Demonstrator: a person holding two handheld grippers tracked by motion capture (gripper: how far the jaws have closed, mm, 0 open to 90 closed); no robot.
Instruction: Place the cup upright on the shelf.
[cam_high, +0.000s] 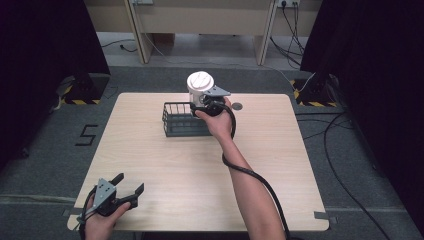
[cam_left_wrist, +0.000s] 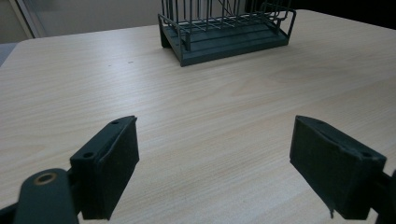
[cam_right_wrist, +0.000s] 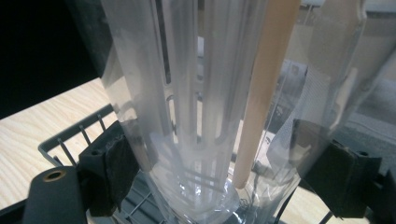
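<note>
A clear plastic container (cam_high: 196, 97) with a white lid (cam_high: 200, 81) stands upright over the right end of a dark wire basket (cam_high: 179, 122) at the table's far middle. My right gripper (cam_high: 202, 105) is shut on the container (cam_right_wrist: 210, 93), one pad against each side wall of it, low down. White inner ribs and a tan strip show through the clear wall. The basket's rim (cam_right_wrist: 70, 135) lies just below the jaws. My left gripper (cam_high: 131, 181) rests open at the near left corner of the table, well apart from the basket (cam_left_wrist: 224, 37). Nothing is between the jaws of the left gripper (cam_left_wrist: 215, 154).
A small dark round disc (cam_high: 237, 106) lies on the table right of the container. The right gripper's cable (cam_high: 250, 172) trails along the forearm over the wooden tabletop (cam_high: 165, 170). Black curtains flank both sides, and cables run over the floor at right.
</note>
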